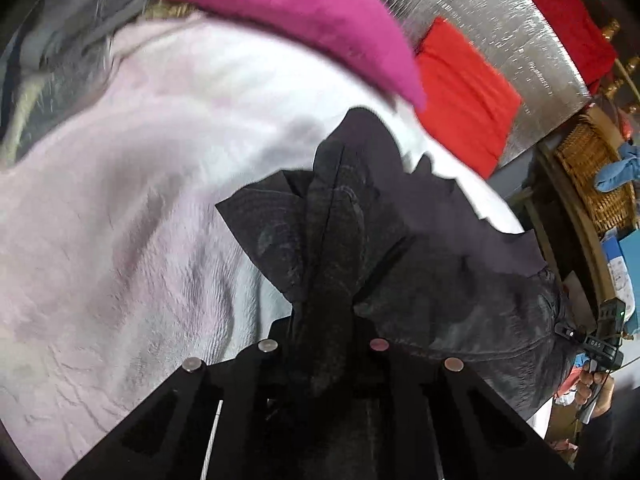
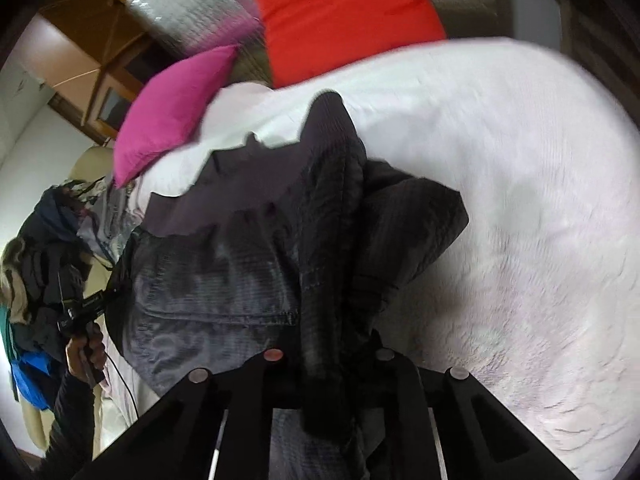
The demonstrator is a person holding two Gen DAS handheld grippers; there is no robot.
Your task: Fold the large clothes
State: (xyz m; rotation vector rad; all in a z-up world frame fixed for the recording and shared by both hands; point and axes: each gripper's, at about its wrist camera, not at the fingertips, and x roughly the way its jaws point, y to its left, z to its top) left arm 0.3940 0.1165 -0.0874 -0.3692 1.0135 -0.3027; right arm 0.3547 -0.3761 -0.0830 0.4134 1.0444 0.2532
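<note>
The dark garment (image 1: 328, 248) is hanging bunched straight ahead of the left claw (image 1: 324, 320), its fabric gathered into a tight neck between the two fingers and fanning out beyond them over the pale pink bedspread (image 1: 120, 220). That claw is clamping the cloth, closed hard on a pinch of it. From there the garment is stretching away to the right of the left claw, where its slack body is sagging toward the right claw (image 1: 570, 332), seen small at that edge and gripping the far end.

In the right wrist view the same garment (image 2: 248, 264) is running the other way: a thick fold is rising between the fingers of the right claw (image 2: 326, 360), which is likewise closed on the cloth, and the main panel is spreading out to the left of it toward the other claw (image 2: 100, 304) and the hand (image 2: 86, 354) carrying it. So the long axis is lying between the two claws, each holding one end, neither nearer than the other; the middle is drooping rather than taut.

The cloth is looking black to charcoal, thin and slightly glossy with a fine ribbed weave, a stitched hem showing just ahead of the right claw. A magenta pillow (image 1: 304, 12) and a red pillow (image 1: 464, 96) are lying well beyond the garment, at the far side of the bed.
</note>
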